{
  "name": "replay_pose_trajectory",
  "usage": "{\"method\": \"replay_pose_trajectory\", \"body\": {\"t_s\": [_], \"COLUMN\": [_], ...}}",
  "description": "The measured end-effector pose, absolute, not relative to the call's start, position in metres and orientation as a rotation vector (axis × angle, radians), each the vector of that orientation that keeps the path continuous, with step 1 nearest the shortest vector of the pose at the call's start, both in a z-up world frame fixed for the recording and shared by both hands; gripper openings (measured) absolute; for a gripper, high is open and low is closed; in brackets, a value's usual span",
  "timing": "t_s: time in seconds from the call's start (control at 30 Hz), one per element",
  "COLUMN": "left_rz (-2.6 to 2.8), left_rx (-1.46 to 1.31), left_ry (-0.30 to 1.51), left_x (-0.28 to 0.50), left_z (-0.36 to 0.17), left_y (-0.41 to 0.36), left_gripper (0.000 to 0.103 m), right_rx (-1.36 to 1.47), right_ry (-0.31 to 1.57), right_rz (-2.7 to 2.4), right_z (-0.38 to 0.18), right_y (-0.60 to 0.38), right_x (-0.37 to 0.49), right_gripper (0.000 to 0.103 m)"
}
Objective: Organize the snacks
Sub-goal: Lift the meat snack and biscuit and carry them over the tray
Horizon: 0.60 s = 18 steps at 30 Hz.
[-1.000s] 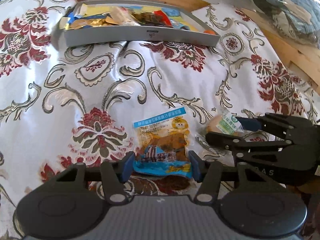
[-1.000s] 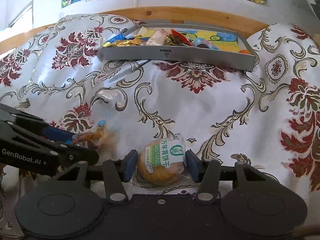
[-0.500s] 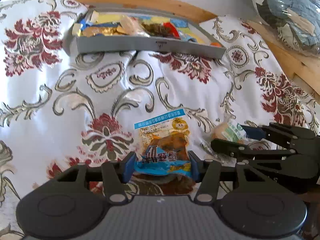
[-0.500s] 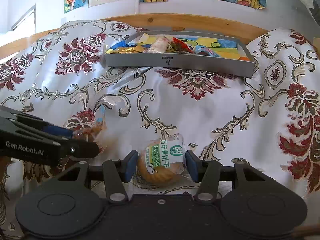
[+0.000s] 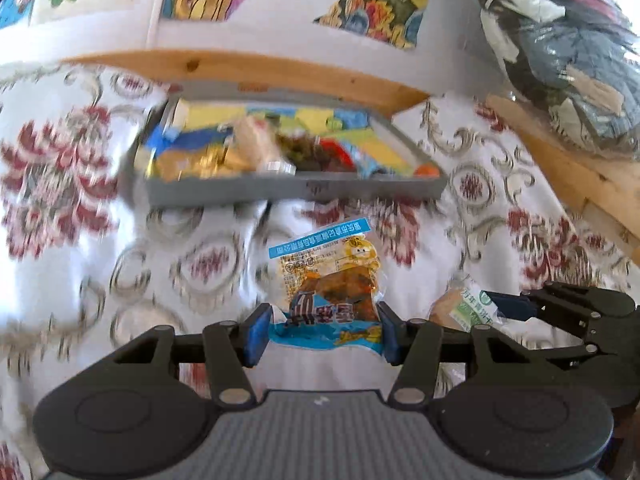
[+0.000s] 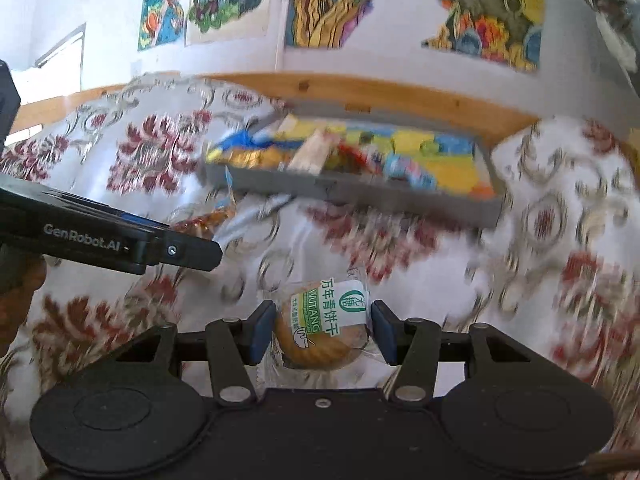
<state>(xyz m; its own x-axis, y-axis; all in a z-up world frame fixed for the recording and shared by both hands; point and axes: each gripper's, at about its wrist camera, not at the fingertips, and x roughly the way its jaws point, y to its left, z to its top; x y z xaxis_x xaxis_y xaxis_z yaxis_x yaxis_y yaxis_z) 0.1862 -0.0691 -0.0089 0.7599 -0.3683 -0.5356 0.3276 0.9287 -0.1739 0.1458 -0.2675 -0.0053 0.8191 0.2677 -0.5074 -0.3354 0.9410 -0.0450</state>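
- Count: you had two grippers in view, one packet in each, and one grey tray [image 5: 296, 190] at the far side of the floral cloth [image 5: 80, 280], against a wooden rail [image 5: 280, 72].
- Your left gripper [image 5: 322, 330] was clenched on the blue snack packet [image 5: 328, 284]: both blue pads [image 5: 255, 334] pressed the packet's lower end, and the rest of the packet stuck out forward past the fingertips, toward the tray.
- Your right gripper [image 6: 323, 332] was clenched on the round biscuit packet [image 6: 326, 326] with the green and white label; the biscuit sat squarely between the two pads, its label facing up.
- In the left wrist view your right gripper [image 5: 504, 312] showed at the right edge with the biscuit packet [image 5: 464, 310] at its tip, just beside the blue packet.
- In the right wrist view your left gripper [image 6: 216, 246] came in from the left edge, with the snack packet [image 6: 208, 220] seen only edge-on beyond its tip.
- Tray contents: a heap of mixed wrappers (yellow, blue, gold, red; too blurred to count).
- Both held packets were on the near side of the tray, well apart from it, over the cloth.
- Wall behind: three coloured pictures [image 6: 480, 12] in the right wrist view.
- One plastic-wrapped bundle [image 5: 560, 48] sat at the upper right in the left wrist view.
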Motion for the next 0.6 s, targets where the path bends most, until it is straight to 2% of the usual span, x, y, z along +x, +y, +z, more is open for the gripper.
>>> {"method": "replay_pose_trajectory", "body": {"t_s": [0.27, 0.6], "left_rz": [-0.396, -0.341], "left_rx": [-0.043, 0.061], "left_ry": [0.529, 0.514], "left_x": [0.256, 0.347], "left_z": [0.032, 0.065], "left_y": [-0.088, -0.115], "left_gripper": [0.058, 0.059], "right_rx": [-0.206, -0.183], "right_ry": [0.421, 0.463], "right_rz": [0.293, 0.193], "right_z": [0.041, 0.048], "right_y": [-0.283, -0.303], "right_x": [0.223, 0.305], "right_gripper": [0.054, 0.054]}}
